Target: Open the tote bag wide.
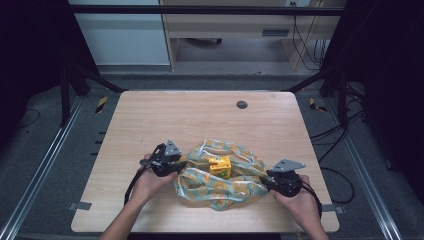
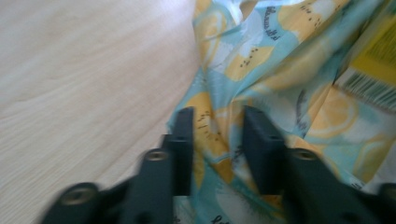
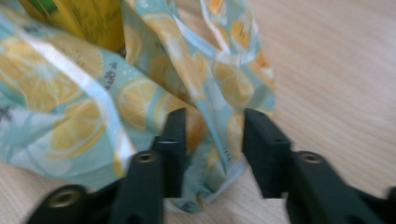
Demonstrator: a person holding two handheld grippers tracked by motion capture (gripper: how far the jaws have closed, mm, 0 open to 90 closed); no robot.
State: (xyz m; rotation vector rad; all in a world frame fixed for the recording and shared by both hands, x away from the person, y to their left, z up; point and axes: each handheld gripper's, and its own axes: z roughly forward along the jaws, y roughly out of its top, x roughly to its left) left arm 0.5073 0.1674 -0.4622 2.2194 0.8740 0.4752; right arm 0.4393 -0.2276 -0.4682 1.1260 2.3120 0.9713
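High view shows the crumpled lemon-print turquoise cloth [image 1: 220, 182] between both grippers, a yellow carton [image 1: 220, 165] nested inside — left gripper [image 1: 181, 163] and right gripper [image 1: 265, 182] apparently parted around folds — uneven pulling could tip it out.

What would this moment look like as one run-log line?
left gripper: open, jaws astride lemon-print bag | right gripper: open, astride bag's other end | yellow box: in bag | table: wood
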